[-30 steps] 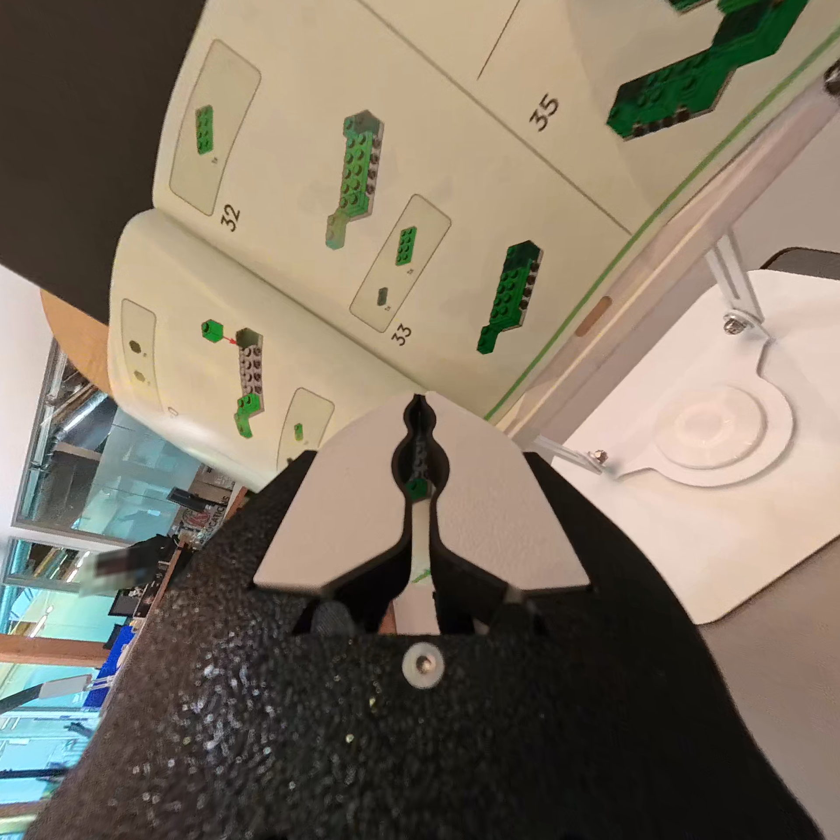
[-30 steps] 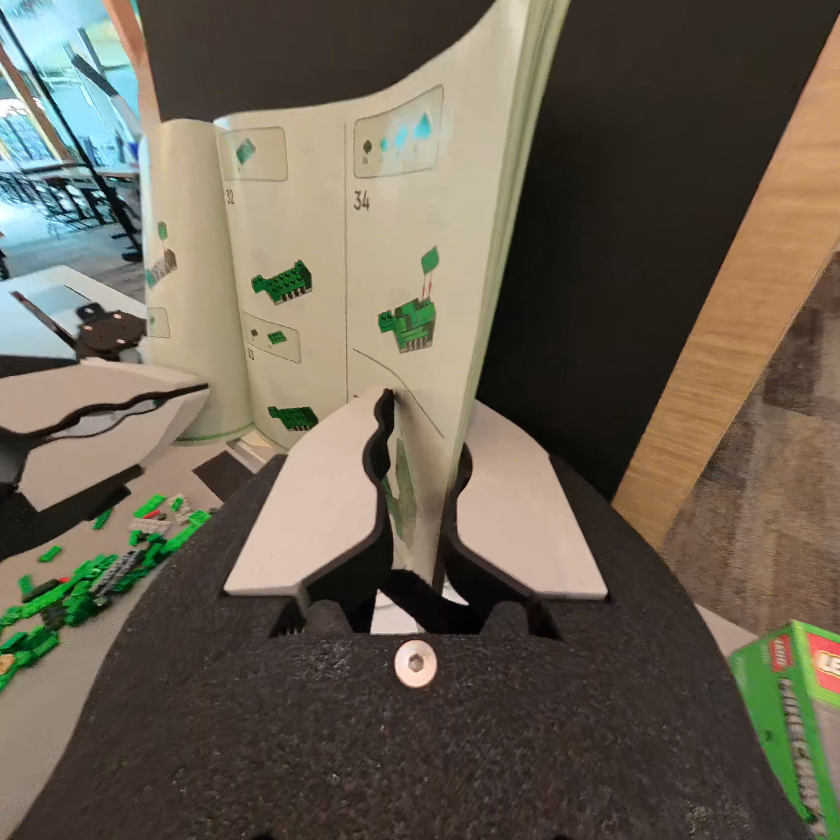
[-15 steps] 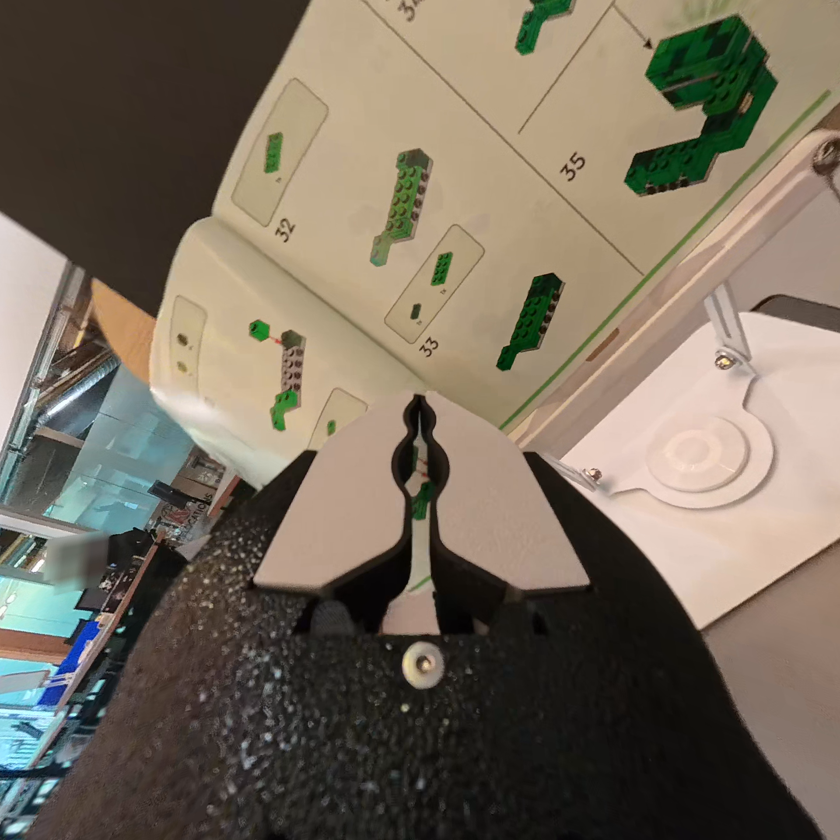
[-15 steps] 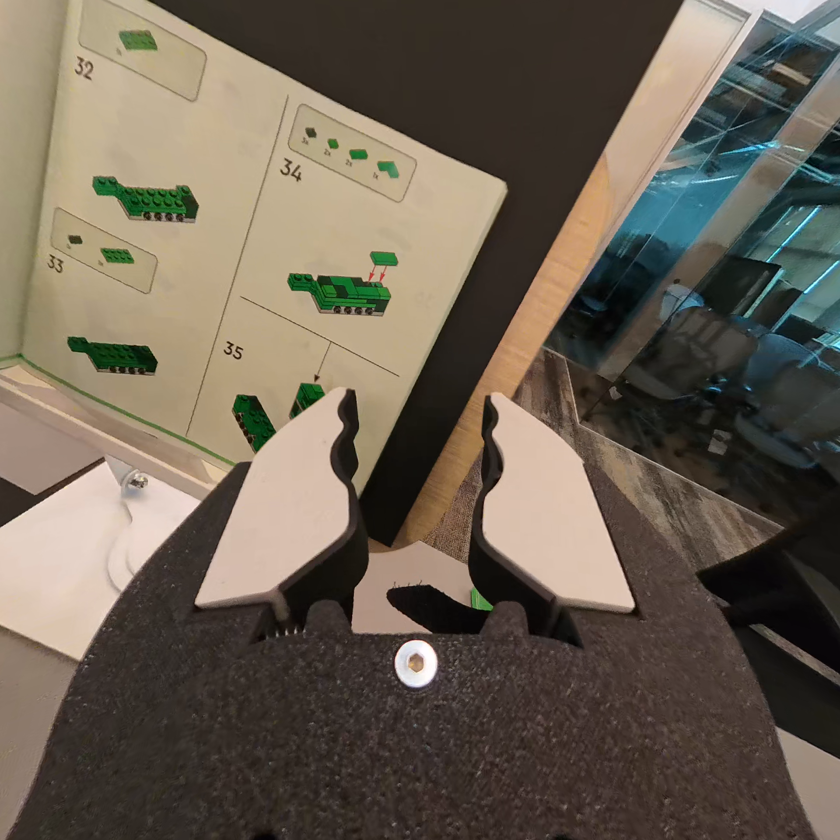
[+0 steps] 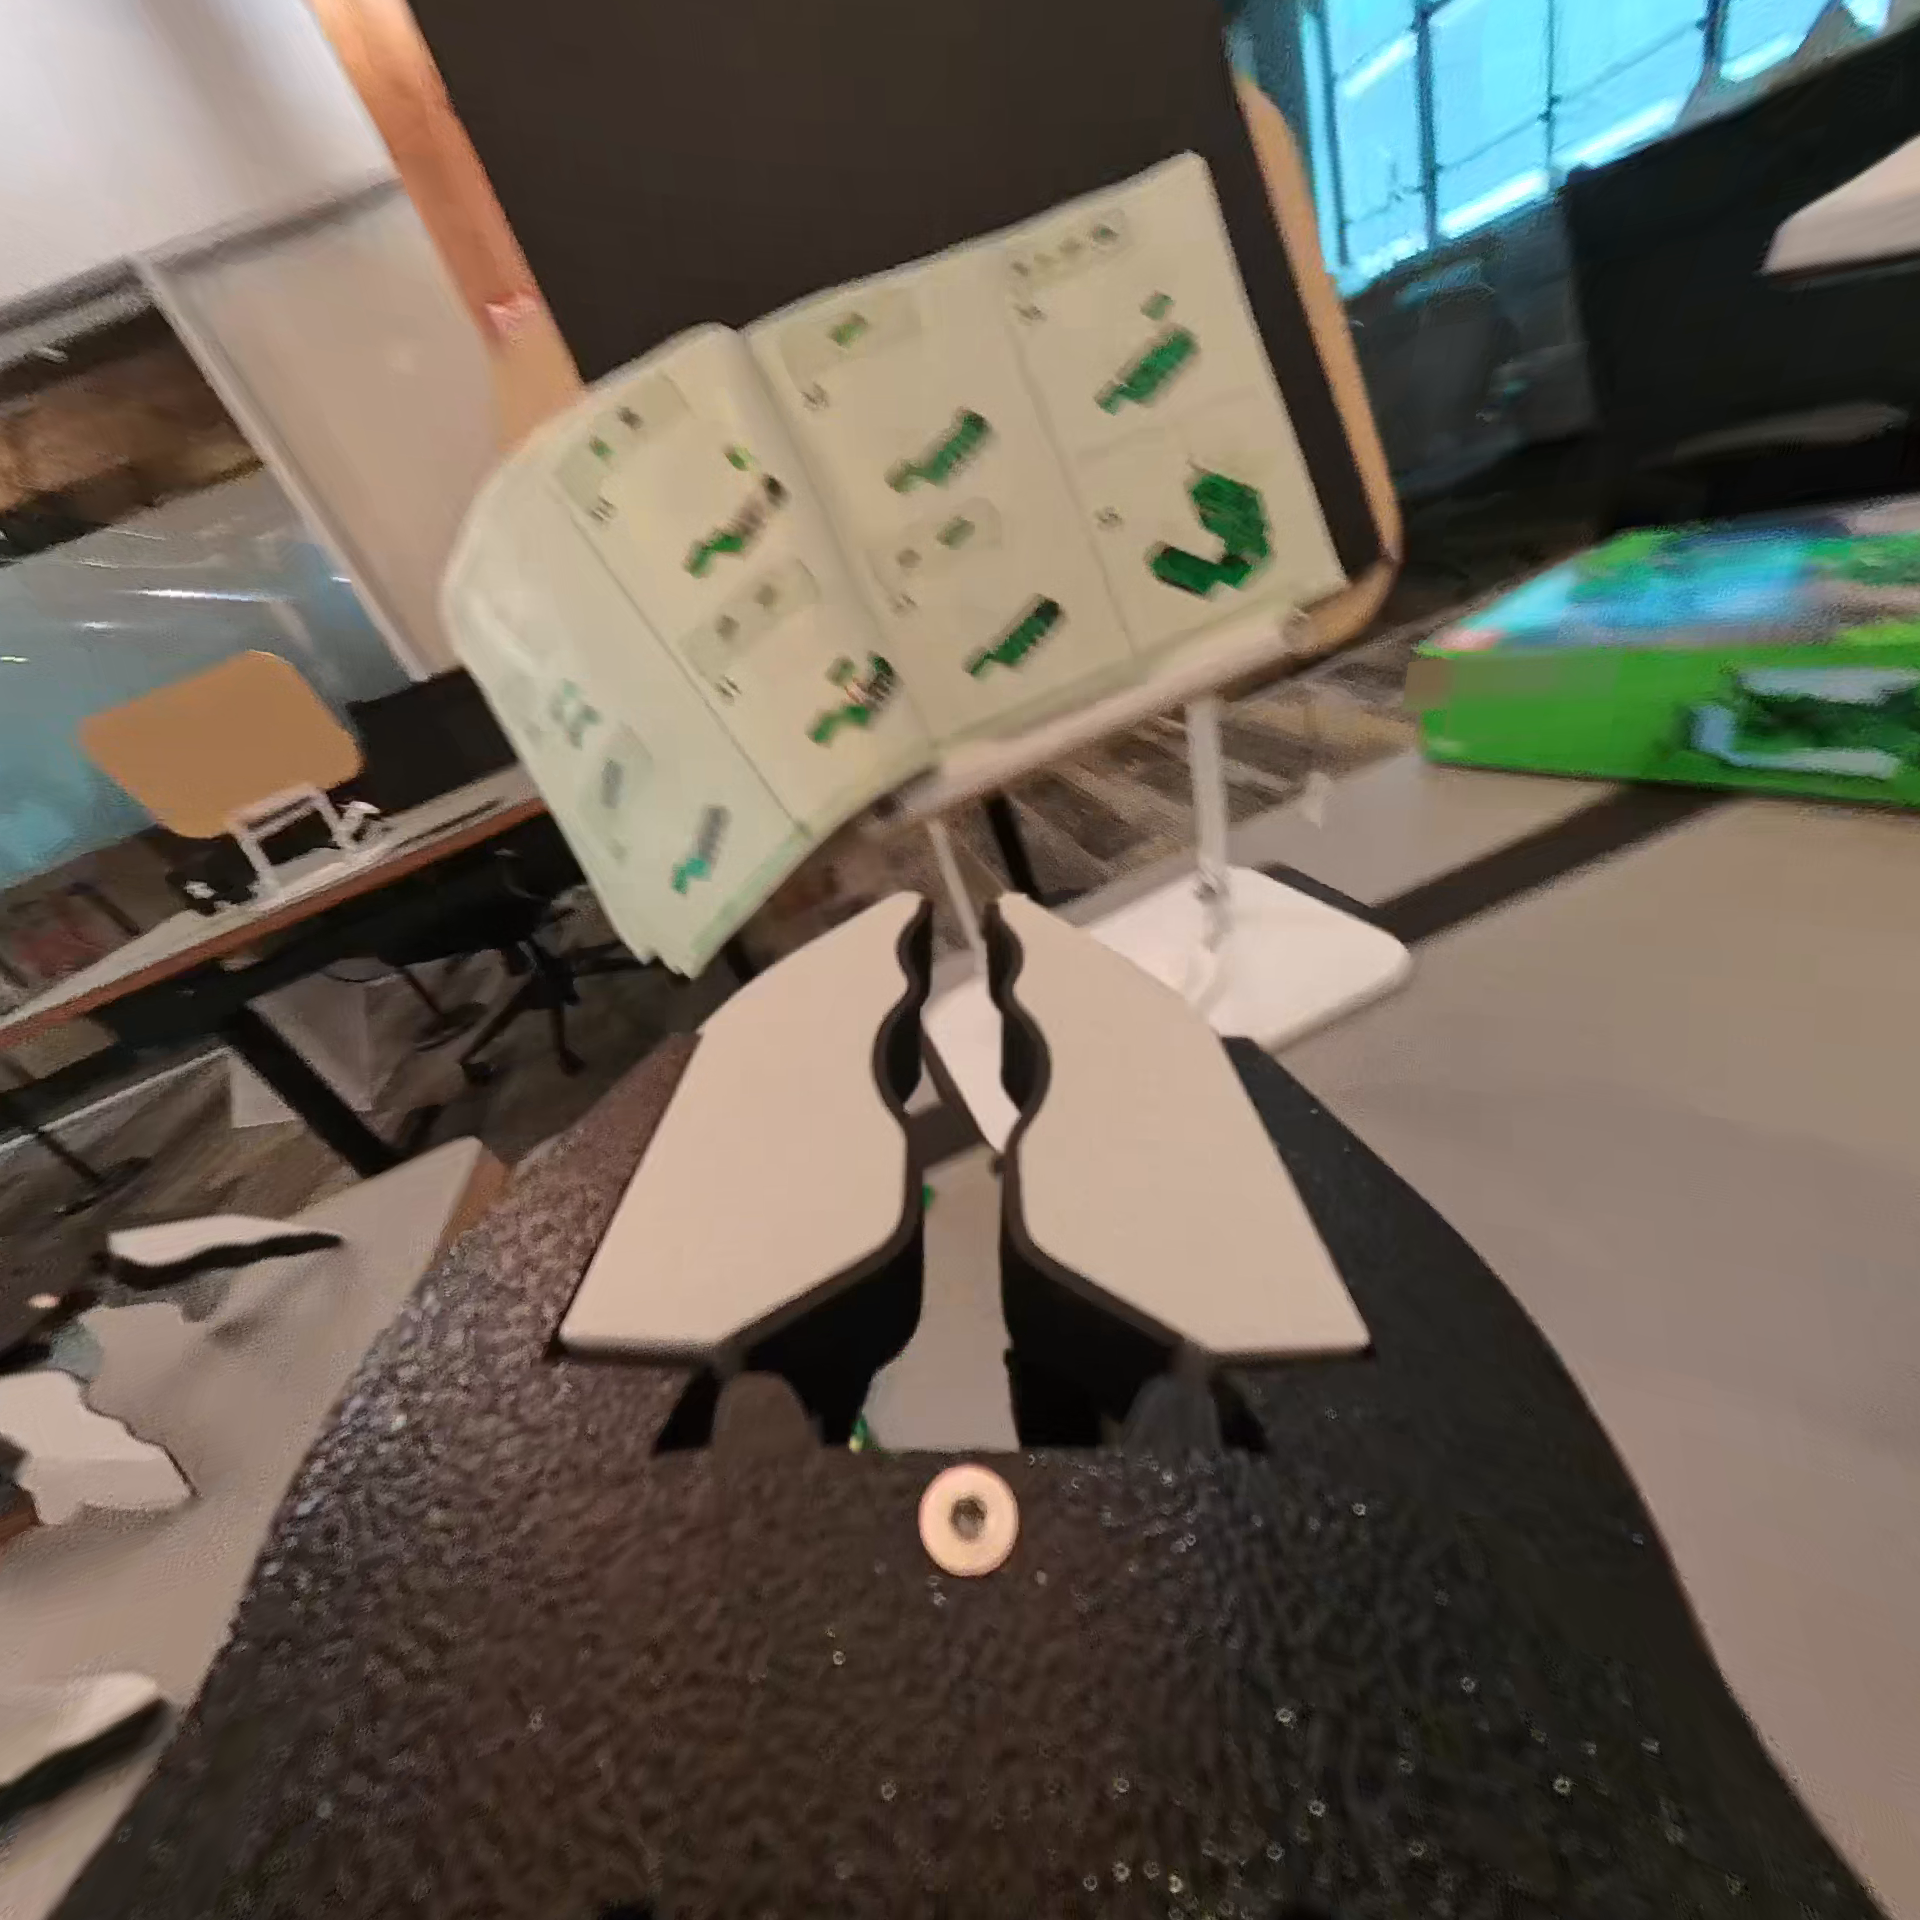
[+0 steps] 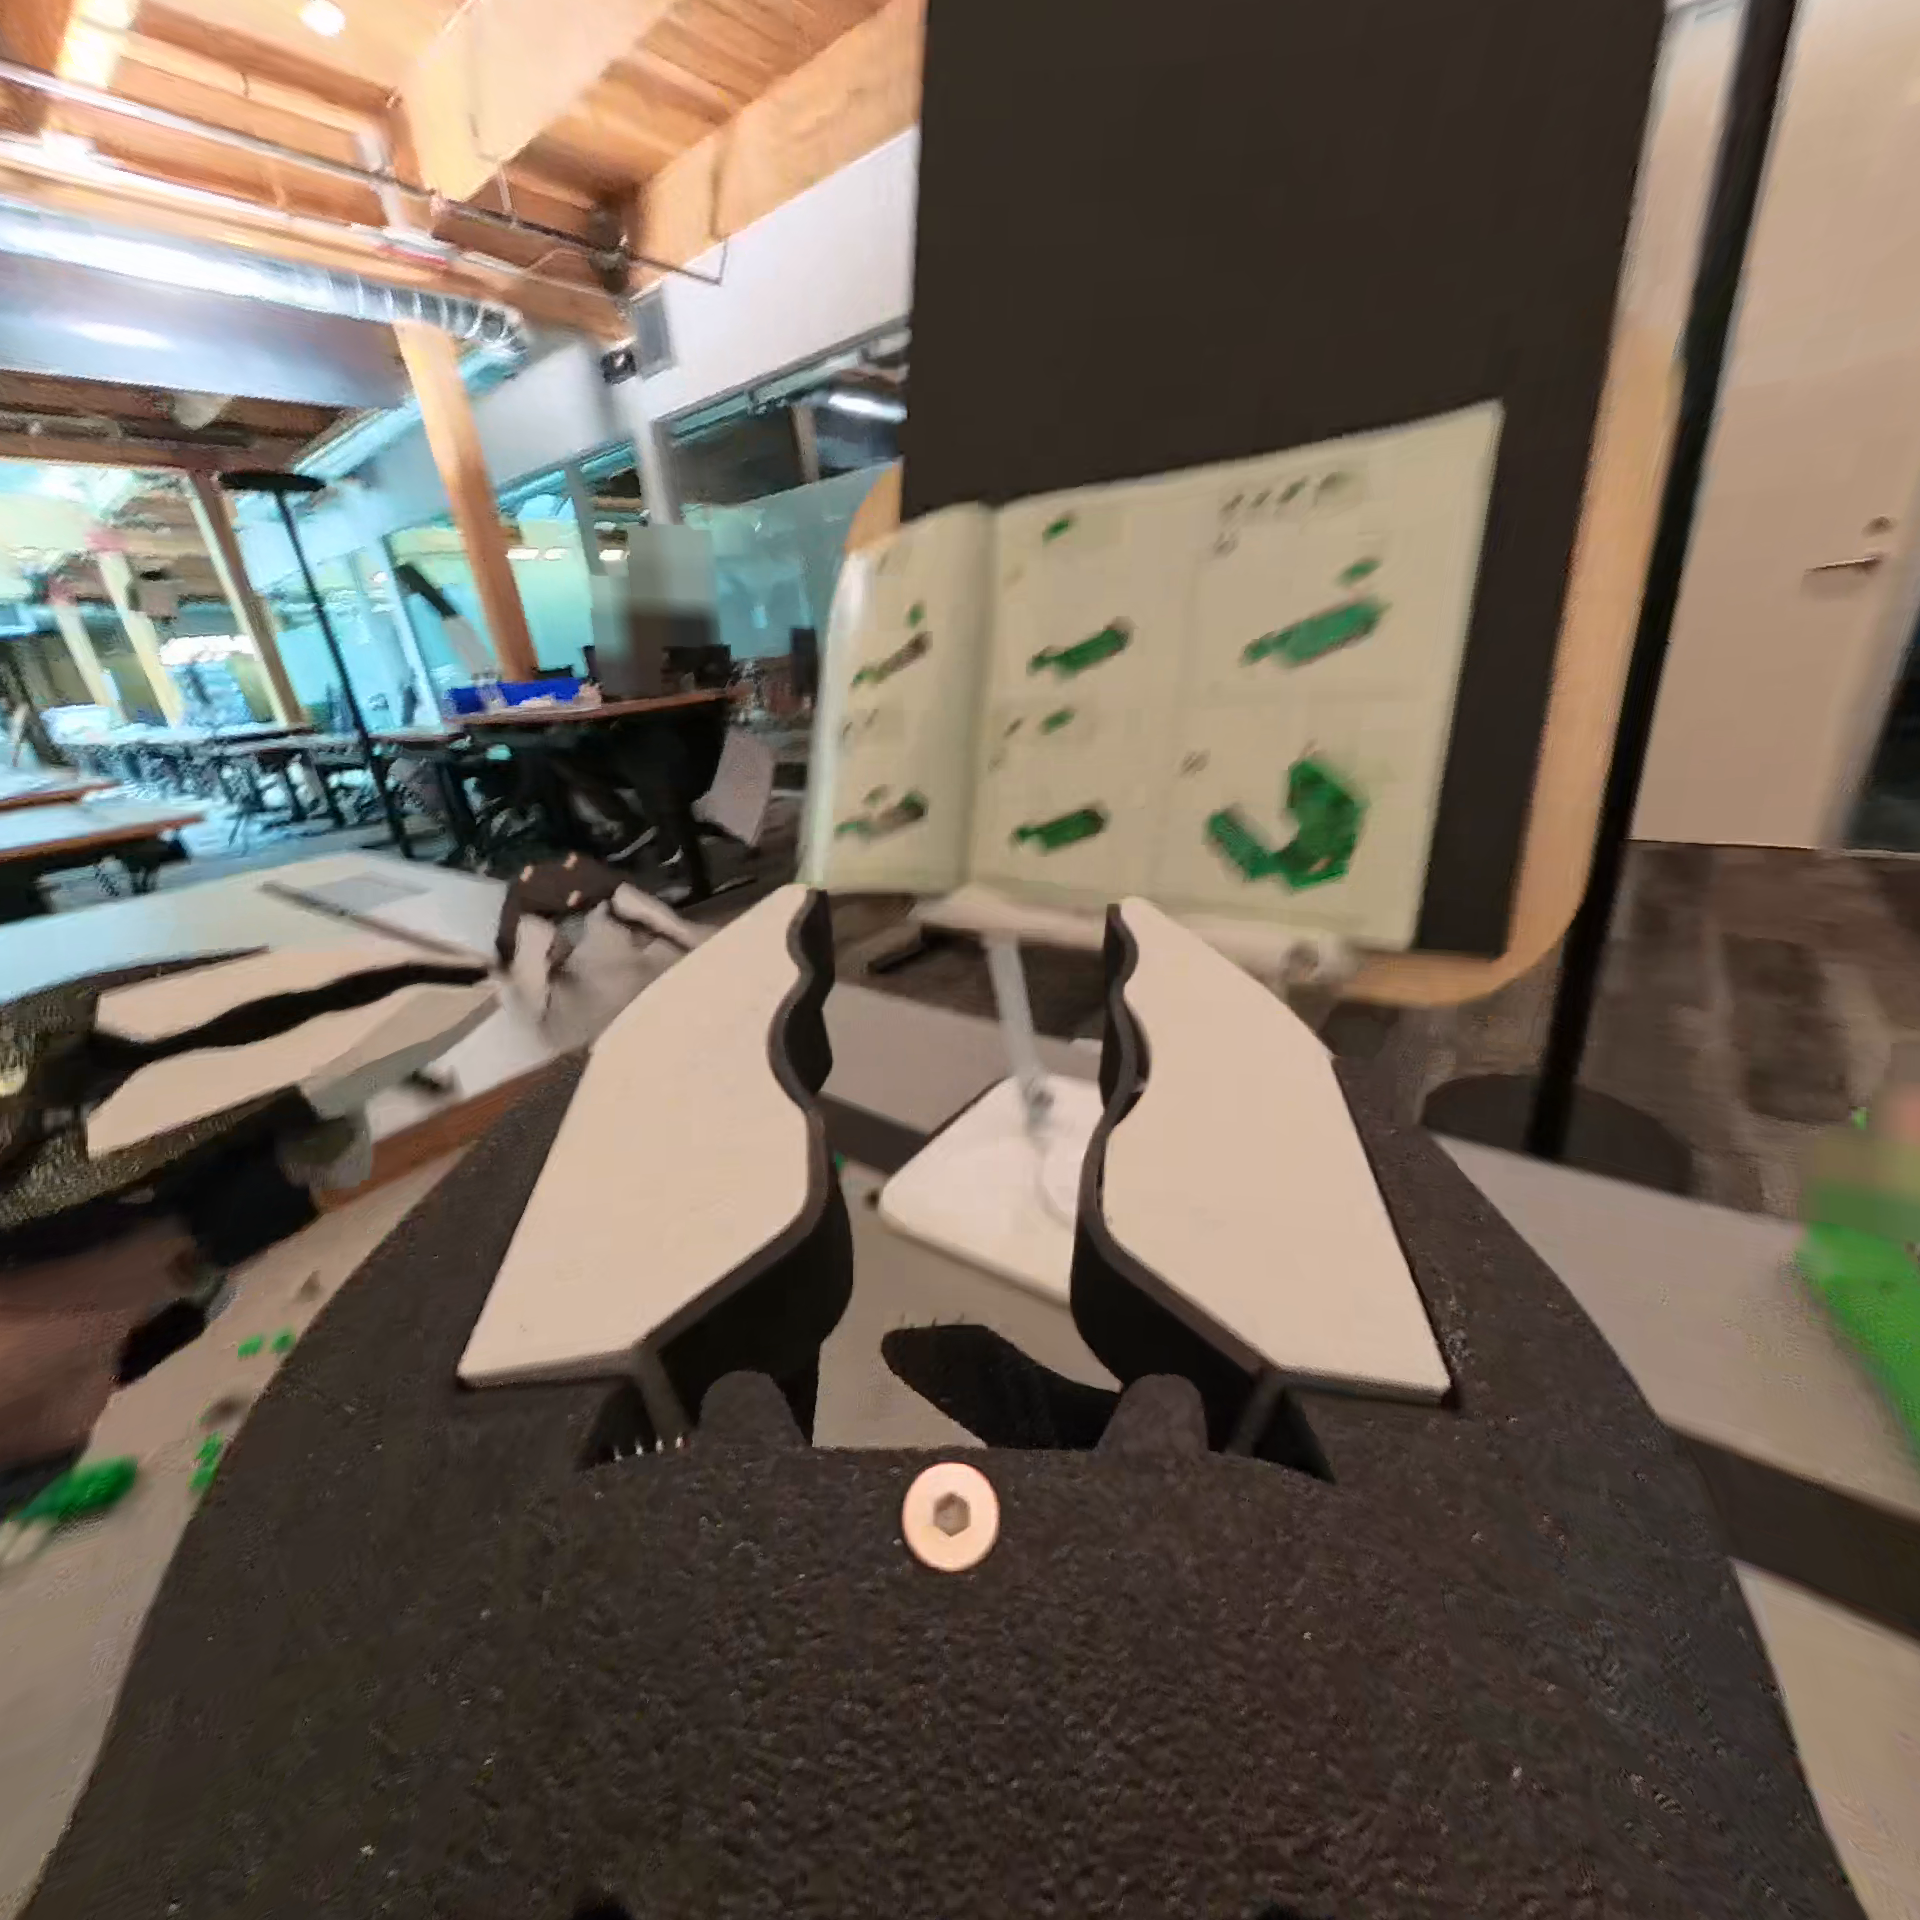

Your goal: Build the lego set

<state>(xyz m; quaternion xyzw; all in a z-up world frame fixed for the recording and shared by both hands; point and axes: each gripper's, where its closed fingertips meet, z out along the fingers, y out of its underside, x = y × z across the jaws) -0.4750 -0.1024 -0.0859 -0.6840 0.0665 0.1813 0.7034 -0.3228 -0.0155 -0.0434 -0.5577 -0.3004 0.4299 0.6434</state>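
Two claws empty, both well apart from the open booklet [image 5: 883,520] on its white stand [image 5: 1299,966]: left claw [image 5: 958,904] with just a thin gap, right claw [image 6: 966,904] spread wide; looks like reading time before the next piece. Next, probably down and left to the loose green bricks [image 6: 78,1486] on the table [image 5: 1610,1039]; lots of bare table for moving, but watch out for the stand's foot and the green box [image 5: 1662,707].

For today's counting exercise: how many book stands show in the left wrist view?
2. One book stand holds the open booklet straight ahead; a bare stand sits on the far desk, left. Others may be hidden.
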